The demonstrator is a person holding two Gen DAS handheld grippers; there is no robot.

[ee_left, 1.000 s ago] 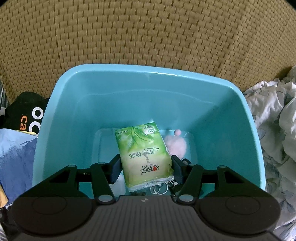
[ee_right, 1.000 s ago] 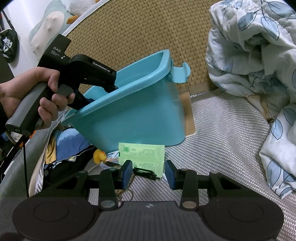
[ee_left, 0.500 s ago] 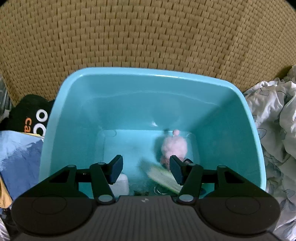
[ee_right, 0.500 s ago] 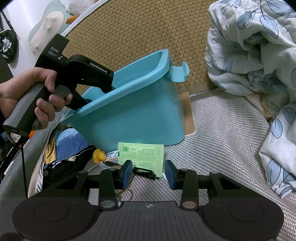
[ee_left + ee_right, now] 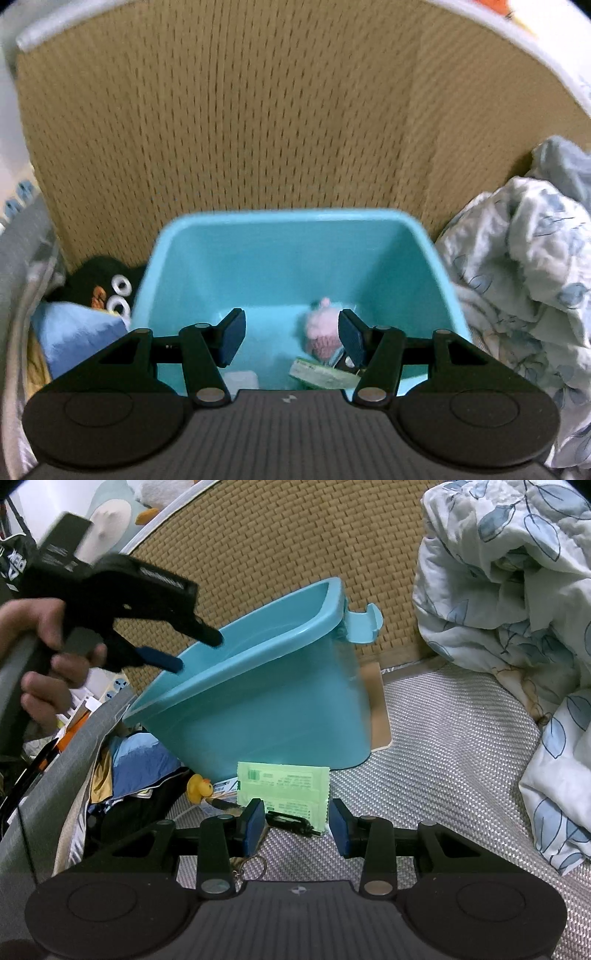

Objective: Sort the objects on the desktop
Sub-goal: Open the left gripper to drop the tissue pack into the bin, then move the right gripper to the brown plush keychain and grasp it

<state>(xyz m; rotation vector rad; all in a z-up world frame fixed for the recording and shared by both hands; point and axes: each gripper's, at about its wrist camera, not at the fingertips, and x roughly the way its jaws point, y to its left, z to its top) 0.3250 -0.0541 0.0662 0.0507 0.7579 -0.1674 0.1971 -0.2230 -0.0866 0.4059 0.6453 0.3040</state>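
Left tongs [image 5: 288, 336] open, empty, above blue bin [image 5: 295, 225]; green tissue pack [image 5: 319, 373] lies inside beside pink toy [image 5: 323, 332]. Right tongs [image 5: 295, 825] gape, unclamped, over second tissue pack [image 5: 284, 788] and black key [image 5: 291, 821]. Judged next: right closes, lifts, bins.

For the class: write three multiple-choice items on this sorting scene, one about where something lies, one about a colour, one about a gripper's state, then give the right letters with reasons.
1. Where is the pink plush toy?
A. inside the bin
B. on the quilt
C. beside the rubber duck

2. What colour is the bin?
A. red
B. turquoise
C. white

3. How does the left gripper stand?
A. shut on the green tissue pack
B. shut on the toy
C. open, holding nothing

Answers:
1. A, it rests on the bin floor by a green tissue pack.
2. B, its walls are turquoise in both views.
3. C, its pads stand apart with nothing between them.
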